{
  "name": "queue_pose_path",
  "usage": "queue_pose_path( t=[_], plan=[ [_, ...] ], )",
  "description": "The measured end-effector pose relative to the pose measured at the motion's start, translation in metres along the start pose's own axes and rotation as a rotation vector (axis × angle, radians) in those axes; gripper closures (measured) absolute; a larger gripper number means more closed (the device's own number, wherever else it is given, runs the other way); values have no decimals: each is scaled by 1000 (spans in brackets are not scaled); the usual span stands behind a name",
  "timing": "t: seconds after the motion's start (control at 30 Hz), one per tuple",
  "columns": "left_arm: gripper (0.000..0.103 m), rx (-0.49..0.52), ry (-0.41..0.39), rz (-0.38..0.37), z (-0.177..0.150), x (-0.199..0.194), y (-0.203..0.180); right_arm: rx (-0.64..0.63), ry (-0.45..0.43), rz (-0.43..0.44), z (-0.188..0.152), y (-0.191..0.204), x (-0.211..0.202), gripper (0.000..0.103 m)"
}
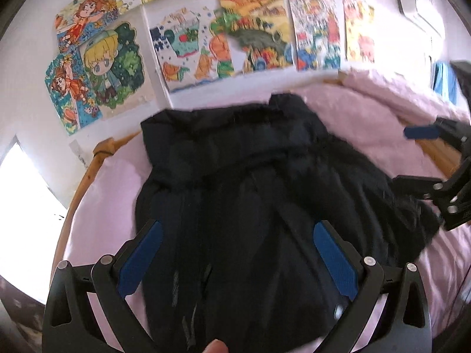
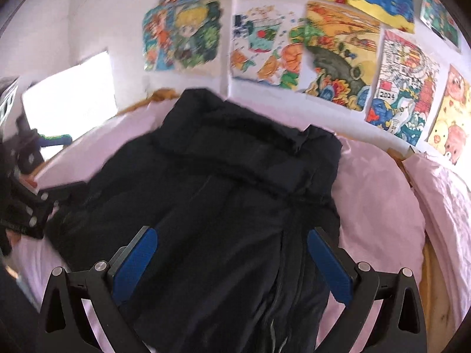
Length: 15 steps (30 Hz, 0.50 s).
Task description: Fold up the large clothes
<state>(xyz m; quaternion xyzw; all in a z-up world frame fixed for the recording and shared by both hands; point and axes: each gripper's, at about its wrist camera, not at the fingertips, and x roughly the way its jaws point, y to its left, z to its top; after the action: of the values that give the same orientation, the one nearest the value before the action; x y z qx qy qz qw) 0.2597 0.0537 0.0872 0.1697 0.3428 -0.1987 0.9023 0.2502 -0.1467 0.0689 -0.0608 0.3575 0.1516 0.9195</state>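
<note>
Black coat [image 1: 235,176] — pink sheet [image 1: 100,206].

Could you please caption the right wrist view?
Open right hand-held gripper above a dark padded jacket on a pink bedsheet.

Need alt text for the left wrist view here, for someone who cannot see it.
A dark padded jacket lies partly folded on a pink bedsheet, seen between the open, empty blue-padded fingers of the left gripper. The right gripper, also open, shows at the right edge, and colourful drawings cover the white wall behind the bed.
</note>
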Motion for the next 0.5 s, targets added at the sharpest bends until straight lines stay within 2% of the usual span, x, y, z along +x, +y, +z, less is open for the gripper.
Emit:
queue_pose_path(
  t=[0.17, 0.3, 0.5],
  plan=[
    [2, 91, 14, -1, -38, -3, -3, -63, 59, 17, -41, 21, -17, 0],
    [2, 108, 22, -57, -56, 1, -2, -99, 92, 2, -63, 26, -17, 0],
    [2, 259, 17, -125, -84, 3, -13, -224, 168, 8, -89, 30, 1, 0]
  ],
)
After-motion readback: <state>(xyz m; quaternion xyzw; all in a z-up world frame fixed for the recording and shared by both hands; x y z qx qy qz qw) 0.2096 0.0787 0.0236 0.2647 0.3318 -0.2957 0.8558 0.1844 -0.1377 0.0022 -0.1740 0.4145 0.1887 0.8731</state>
